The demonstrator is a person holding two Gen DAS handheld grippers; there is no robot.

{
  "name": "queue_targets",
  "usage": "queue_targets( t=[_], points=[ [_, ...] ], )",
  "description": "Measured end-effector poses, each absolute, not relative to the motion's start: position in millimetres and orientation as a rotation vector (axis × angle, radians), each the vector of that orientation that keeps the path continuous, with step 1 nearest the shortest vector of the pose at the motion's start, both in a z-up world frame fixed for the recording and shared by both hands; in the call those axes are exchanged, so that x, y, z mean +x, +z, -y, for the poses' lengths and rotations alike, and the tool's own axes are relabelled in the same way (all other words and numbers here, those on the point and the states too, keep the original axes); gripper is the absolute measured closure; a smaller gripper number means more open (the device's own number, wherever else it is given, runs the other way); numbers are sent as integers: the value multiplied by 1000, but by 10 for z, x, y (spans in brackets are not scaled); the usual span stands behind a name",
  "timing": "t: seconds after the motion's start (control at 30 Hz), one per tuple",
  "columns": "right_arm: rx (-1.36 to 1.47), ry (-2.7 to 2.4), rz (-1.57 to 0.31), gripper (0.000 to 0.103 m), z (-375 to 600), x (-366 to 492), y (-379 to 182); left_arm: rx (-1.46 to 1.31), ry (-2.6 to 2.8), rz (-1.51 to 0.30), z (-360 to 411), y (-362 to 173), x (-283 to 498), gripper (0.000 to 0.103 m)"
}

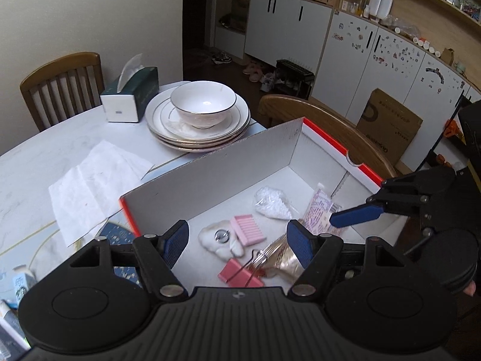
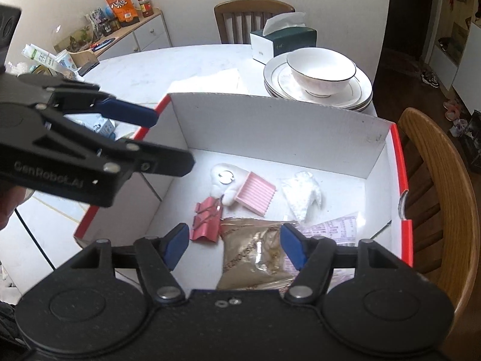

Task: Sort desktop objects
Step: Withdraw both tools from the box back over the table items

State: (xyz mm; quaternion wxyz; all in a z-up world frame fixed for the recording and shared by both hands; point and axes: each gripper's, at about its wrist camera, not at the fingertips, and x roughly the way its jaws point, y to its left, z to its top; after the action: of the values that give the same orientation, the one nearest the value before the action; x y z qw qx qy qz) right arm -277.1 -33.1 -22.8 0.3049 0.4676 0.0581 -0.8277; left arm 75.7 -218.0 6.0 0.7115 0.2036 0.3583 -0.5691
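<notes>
A white cardboard box with red edges (image 1: 240,162) (image 2: 270,126) stands on the table. Inside lie a white plush charm with a metal ring (image 1: 221,237) (image 2: 224,180), a pink ribbed pad (image 1: 248,230) (image 2: 255,191), a pink binder clip (image 1: 237,273) (image 2: 206,222), a bag of white beads (image 1: 272,203) (image 2: 303,194), a brown snack packet (image 2: 255,255) (image 1: 284,255) and a pink printed sachet (image 1: 320,210) (image 2: 336,228). My left gripper (image 1: 237,246) is open above the box, empty. My right gripper (image 2: 233,246) is open over the snack packet, empty.
Stacked white plates with a bowl (image 1: 204,105) (image 2: 321,72), a green tissue box (image 1: 132,96) (image 2: 285,42) and a paper napkin (image 1: 93,186) lie on the marble table beyond the box. Wooden chairs (image 1: 63,87) (image 2: 436,180) stand around. A small milk carton (image 2: 102,124) sits left of the box.
</notes>
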Motion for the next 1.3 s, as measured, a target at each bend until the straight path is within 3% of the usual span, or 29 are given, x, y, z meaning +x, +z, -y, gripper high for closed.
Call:
queue_targets(
  t=[0.1, 0.2, 0.63, 0.7, 0.77, 1.3],
  points=[
    [1233, -2213, -154, 36, 379, -2719, -191, 439, -1269, -782, 1996, 82, 774, 31],
    [1240, -2238, -138, 36, 435, -2660, -147, 422, -1275, -778, 1807, 93, 813, 23],
    [1229, -2278, -96, 36, 1053, -2428, 65, 370, -1262, -781, 989, 72, 1186, 16],
    [1228, -2277, -101, 36, 1177, -2405, 78, 365, -1242, -778, 875, 59, 1270, 6],
    [1227, -2279, -106, 36, 1301, -2385, 85, 363, -1223, -775, 757, 30, 1359, 2],
    [1223, -2244, -152, 36, 2295, -2325, 41, 304, -1121, -791, -69, -204, 2145, 2]
  ],
)
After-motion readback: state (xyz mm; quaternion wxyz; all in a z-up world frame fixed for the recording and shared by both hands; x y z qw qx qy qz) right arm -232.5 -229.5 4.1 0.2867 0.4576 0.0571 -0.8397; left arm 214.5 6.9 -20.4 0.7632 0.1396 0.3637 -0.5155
